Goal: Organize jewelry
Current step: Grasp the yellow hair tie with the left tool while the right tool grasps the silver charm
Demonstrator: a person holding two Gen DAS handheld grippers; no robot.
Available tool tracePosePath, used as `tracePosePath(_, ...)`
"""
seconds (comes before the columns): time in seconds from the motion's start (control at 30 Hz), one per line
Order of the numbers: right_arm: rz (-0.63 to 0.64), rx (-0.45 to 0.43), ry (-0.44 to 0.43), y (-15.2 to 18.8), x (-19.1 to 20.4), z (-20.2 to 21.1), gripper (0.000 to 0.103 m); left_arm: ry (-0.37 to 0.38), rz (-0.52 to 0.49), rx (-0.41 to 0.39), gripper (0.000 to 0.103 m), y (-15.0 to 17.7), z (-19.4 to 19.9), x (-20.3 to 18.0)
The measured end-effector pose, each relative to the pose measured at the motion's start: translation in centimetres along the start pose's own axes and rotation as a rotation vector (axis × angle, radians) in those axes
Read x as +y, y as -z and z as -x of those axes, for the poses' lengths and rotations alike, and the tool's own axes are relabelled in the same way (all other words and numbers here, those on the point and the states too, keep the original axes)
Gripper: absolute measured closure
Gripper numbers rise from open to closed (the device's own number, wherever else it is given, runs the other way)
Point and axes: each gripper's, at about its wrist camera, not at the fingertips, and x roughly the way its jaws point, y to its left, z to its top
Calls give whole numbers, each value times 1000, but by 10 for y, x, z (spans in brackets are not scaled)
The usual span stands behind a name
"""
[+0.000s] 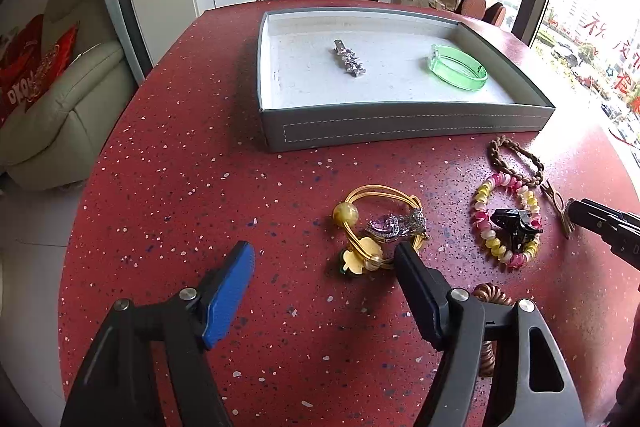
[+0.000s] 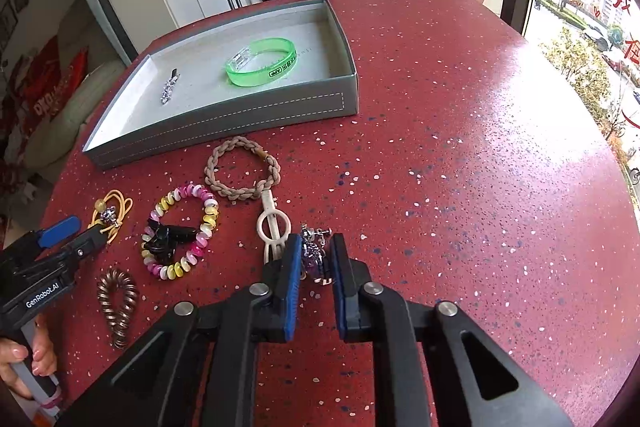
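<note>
A grey tray on the red table holds a silver hair clip and a green bangle. My left gripper is open, just short of a yellow cord hair tie with a purple-stone brooch lying on it. My right gripper is shut on a purple and silver earring, low over the table; its tip shows in the left wrist view.
In front of the tray lie a braided brown bracelet, a pink-yellow bead bracelet around a black claw clip, a cream clip and a bronze spiral tie.
</note>
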Motion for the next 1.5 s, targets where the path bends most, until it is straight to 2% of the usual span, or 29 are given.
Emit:
tracePosePath(0.03,-4,-1,-3,0,0,0,91,7,-3,-2,24,-1,0,-1)
tracePosePath(0.1,-3,-5,-6,2,0,1,91,13,-10,0,30,-3,0,-4)
tracePosePath(0.13,-5,-10,-10,2,0,2,92,18,-15,-3,37,-3,1,-5)
tracePosePath(0.17,-6,-13,-12,3,0,3,92,28,-21,-7,51,-4,1,-6)
tracePosePath(0.2,-7,-16,-14,3,0,5,92,35,-30,-9,59,-4,2,-7)
tracePosePath(0.27,-9,-22,-20,4,-1,9,92,40,-42,-14,63,-5,2,-9)
tracePosePath(0.47,-16,-40,-45,4,-2,21,92,112,5,-51,63,-5,16,3)
tracePosePath(1.03,-13,-83,-93,5,-1,45,92,198,15,-152,63,-18,64,11)
tracePosePath(1.27,-18,-94,-102,5,-1,48,92,296,42,-182,63,-25,80,17)
tracePosePath(1.37,-17,-93,-110,4,1,48,92,383,93,-163,63,-29,81,25)
tracePosePath(1.5,-16,-92,-115,3,4,45,92,459,133,-162,63,-32,84,32)
